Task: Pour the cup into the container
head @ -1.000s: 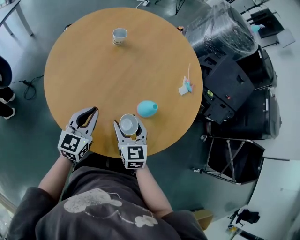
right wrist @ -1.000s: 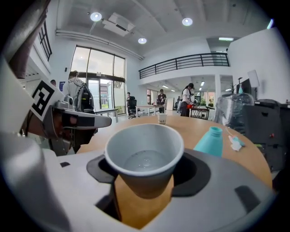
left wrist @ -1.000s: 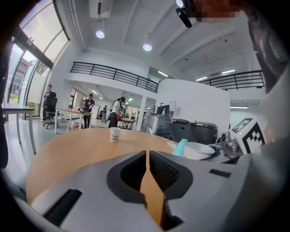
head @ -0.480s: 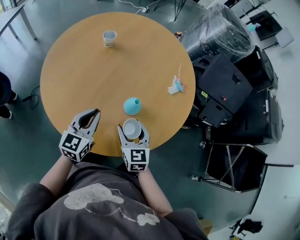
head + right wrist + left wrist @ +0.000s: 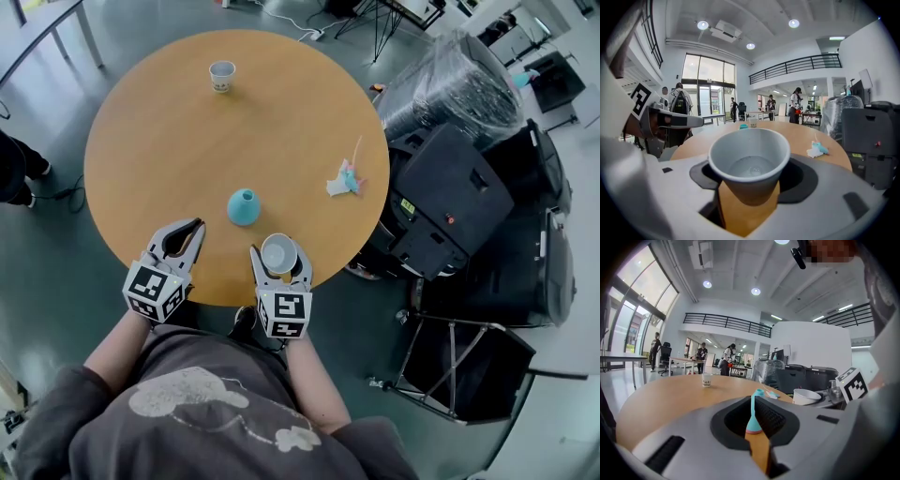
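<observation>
Between the jaws of the right gripper point(image 5: 279, 257) sits a white paper cup point(image 5: 750, 157), upright, with the jaws spread wide and closed against its sides. A shallow pool of clear liquid lies in its bottom. The cup is over the near edge of the round wooden table point(image 5: 150, 141); whether its base touches the wood cannot be told.

Just beyond it and a little to the left stands the teal container point(image 5: 243, 206), a bulbous vessel with a narrow neck, apart from the cup and from both grippers. The left gripper point(image 5: 193, 228) is at the table edge to the left of the cup, its jaws pressed together on nothing, with the container showing through the slit between them.

Further out, a crumpled white-and-teal scrap point(image 5: 343, 178) lies near the table's right edge, and a second paper cup point(image 5: 222, 75) stands upright at the far side. Black cases point(image 5: 450, 202) stand on the floor to the right of the table.
</observation>
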`<state>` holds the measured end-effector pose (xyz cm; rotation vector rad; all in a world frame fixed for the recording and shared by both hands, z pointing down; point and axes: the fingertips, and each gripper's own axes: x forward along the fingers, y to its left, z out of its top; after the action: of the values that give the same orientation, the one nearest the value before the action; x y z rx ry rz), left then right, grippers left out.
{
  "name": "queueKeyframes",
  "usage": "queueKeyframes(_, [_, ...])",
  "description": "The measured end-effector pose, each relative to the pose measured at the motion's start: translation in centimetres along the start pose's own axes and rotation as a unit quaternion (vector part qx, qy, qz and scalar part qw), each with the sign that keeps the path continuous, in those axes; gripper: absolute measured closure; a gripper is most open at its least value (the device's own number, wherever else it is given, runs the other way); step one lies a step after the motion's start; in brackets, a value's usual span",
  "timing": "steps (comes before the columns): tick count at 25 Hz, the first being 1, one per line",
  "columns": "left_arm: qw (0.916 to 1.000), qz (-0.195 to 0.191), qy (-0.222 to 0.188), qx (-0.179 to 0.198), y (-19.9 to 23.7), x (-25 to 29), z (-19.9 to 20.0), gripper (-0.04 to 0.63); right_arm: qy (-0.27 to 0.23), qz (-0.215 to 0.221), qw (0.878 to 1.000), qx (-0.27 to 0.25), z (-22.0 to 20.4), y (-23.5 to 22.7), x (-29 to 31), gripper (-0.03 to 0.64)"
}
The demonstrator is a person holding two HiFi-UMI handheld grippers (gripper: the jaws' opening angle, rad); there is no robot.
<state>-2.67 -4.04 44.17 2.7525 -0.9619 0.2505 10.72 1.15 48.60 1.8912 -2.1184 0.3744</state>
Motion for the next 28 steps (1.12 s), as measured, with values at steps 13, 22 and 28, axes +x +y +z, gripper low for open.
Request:
queueKeyframes(13, [0.999, 0.043, -0.009, 0.0, -4.8, 2.1, 0.4, 0.566, -0.002, 0.036, 0.999, 0.004, -0.9, -5.1, -2.4, 0.314])
queueKeyframes(22, [0.9988, 0.048, 0.003, 0.004, -5.2, 3.4, 0.1, 0.48, 0.011, 0.06, 0.998, 0.008, -1.1, -4.5, -1.5, 0.314])
queueKeyframes(28, [0.9991, 0.04, 0.011, 0.008, -4.1, 5.6, -1.1, 0.269, 0.016, 0.054, 0.998, 0.009, -0.7, -4.6, 0.2, 0.314])
